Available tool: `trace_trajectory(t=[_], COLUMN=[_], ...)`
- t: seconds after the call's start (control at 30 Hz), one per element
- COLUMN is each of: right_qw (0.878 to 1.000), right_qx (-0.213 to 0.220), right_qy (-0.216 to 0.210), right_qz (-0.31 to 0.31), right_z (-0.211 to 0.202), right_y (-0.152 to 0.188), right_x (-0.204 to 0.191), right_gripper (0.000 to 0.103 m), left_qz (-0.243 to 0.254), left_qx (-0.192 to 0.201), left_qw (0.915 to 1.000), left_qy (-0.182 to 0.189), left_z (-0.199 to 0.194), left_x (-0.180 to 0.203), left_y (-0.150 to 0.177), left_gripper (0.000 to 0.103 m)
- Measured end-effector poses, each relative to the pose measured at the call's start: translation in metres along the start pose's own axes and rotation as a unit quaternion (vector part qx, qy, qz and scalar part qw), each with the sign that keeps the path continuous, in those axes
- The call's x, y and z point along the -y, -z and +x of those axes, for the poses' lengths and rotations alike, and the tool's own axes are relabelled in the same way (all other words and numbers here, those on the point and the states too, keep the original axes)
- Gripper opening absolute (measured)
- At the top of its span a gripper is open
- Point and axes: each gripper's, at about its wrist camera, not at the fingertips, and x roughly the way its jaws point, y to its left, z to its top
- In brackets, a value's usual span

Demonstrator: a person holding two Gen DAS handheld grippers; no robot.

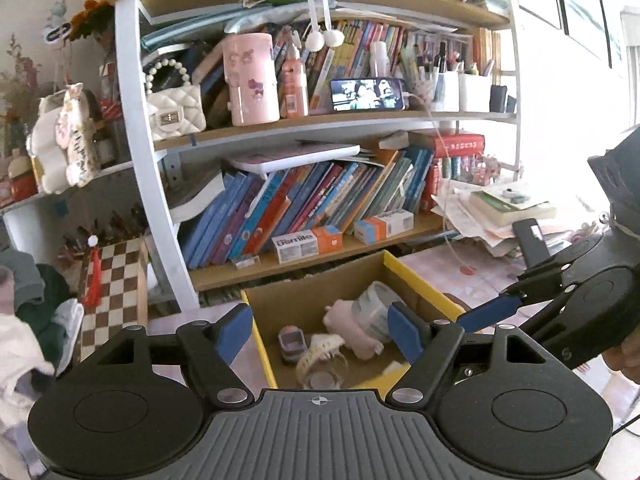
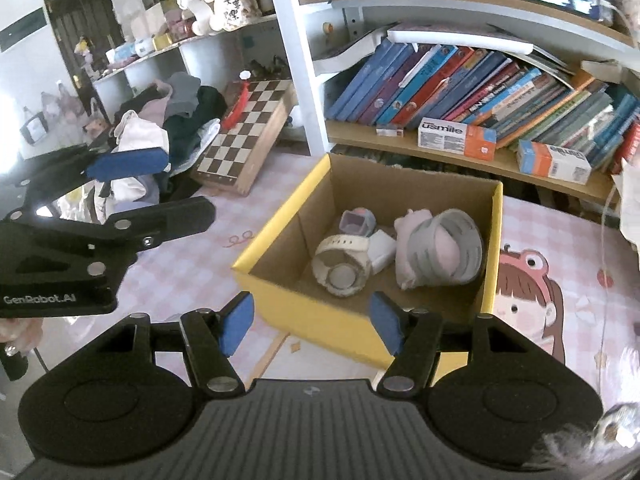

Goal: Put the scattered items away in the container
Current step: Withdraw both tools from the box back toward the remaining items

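A yellow cardboard box (image 1: 416,280) (image 2: 280,216) stands open on the pink checked mat, below the bookshelf. Inside lie a pink plush wrapped in a grey band (image 1: 352,328) (image 2: 440,248), a white coiled strap roll (image 1: 320,360) (image 2: 340,264), a small purple item (image 1: 292,340) (image 2: 356,220) and a small white box (image 2: 382,250). My left gripper (image 1: 320,330) (image 2: 160,188) hovers over the box's near left side, open, nothing between its blue pads. My right gripper (image 2: 312,328) (image 1: 516,276) hangs over the box's near wall, open and empty too.
A folded chessboard (image 2: 244,136) (image 1: 112,280) leans left of the box beside a pile of clothes (image 2: 160,120). Two toothpaste cartons (image 2: 456,136) sit on the low shelf behind. Stacked papers and books (image 1: 500,208) lie to the right. A furry thing (image 2: 580,448) shows at the bottom right.
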Motion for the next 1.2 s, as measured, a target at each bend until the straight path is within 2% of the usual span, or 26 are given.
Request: trace_trajectory(t=[0.27, 0.47, 0.7, 1.03, 1.2], right_qw=[0.998, 0.990, 0.978, 0.973, 0.972], right_qx=[0.019, 0.055, 0.085, 0.072, 0.059], right_qy=[0.040, 0.113, 0.185, 0.214, 0.221], right_qz=[0.049, 0.064, 0.042, 0.037, 0.043], right_z=[-0.031, -0.051, -0.058, -0.043, -0.036], right_y=[0.048, 0.086, 0.126, 0.171, 0.190], right_x=[-0.016, -0.021, -0.030, -0.043, -0.048], right_gripper=[0.063, 0.063, 0.063, 0.065, 0.069], left_qz=[-0.018, -0.031, -0.050, -0.060, -0.067], left_qx=[-0.001, -0.005, -0.023, -0.050, -0.059], left_qw=[0.9998, 0.9994, 0.9982, 0.9963, 0.9950], left_qy=[0.001, -0.016, -0.025, -0.037, -0.045], left_z=[-0.041, -0.056, -0.062, -0.063, -0.064], left_x=[0.001, 0.006, 0.016, 0.029, 0.037], left_y=[0.035, 0.064, 0.096, 0.131, 0.147], left_gripper=[0.077, 0.077, 0.077, 0.077, 0.077])
